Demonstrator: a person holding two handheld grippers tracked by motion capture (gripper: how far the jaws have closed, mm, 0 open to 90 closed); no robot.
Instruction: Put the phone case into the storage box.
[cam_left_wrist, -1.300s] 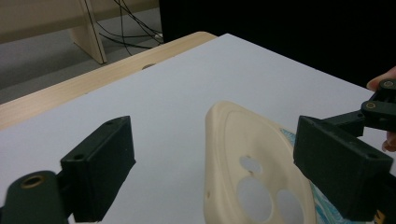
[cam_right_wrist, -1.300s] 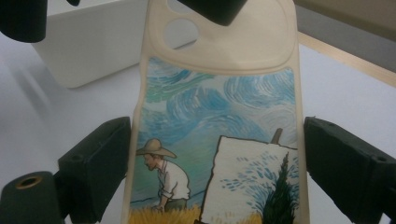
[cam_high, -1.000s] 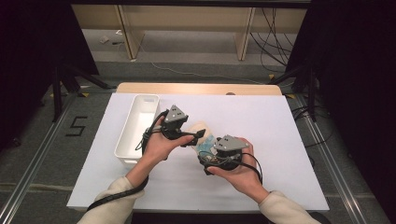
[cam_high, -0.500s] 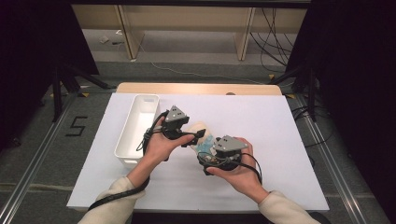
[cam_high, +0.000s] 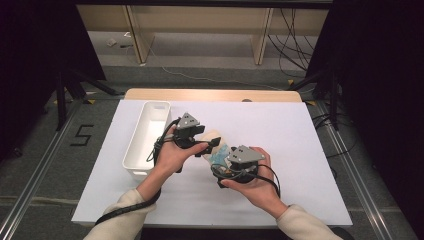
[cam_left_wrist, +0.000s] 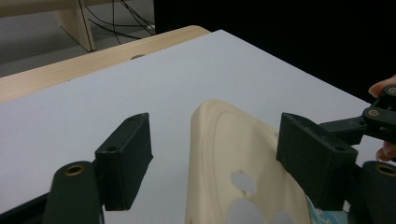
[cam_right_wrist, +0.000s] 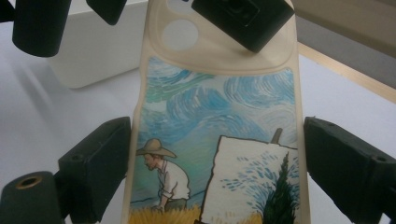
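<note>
We note a cream soft-plastic phone case with a painted back of blue swirling sky, a straw-hatted figure and a wheat field (cam_right_wrist: 219, 140), held off the white worktop (cam_high: 310, 140) near its middle, between the two hands and toward the near edge. The long white plastic bin (cam_high: 145, 137) stands along the worktop's left side, just beside the left hand.

Handling, as we judge it: the case is very light, thin-walled and flexible; it looks likely to bow or twist if squeezed across its open face. The printed back looks smooth, so possibly slick under hard pads. Not fragile, but easy to deform. The best hold seems to be across the two long side rails, where the rim is stiffest; the camera-cutout end is thinner and floppier.

Right claw (cam_right_wrist: 215, 186): its jaws straddle the case's lower half, one at each long rim. The left jaw meets the rim; the right one appears to sit against it too, so we read this as a grip across the width.

Left claw (cam_left_wrist: 210, 163): it has just been closing, with the case's cutout end (cam_left_wrist: 243, 163) between its jaws. The far jaw sits at the case's edge, the near jaw stands apart with worktop showing in the gap, so not yet clamped.
</note>
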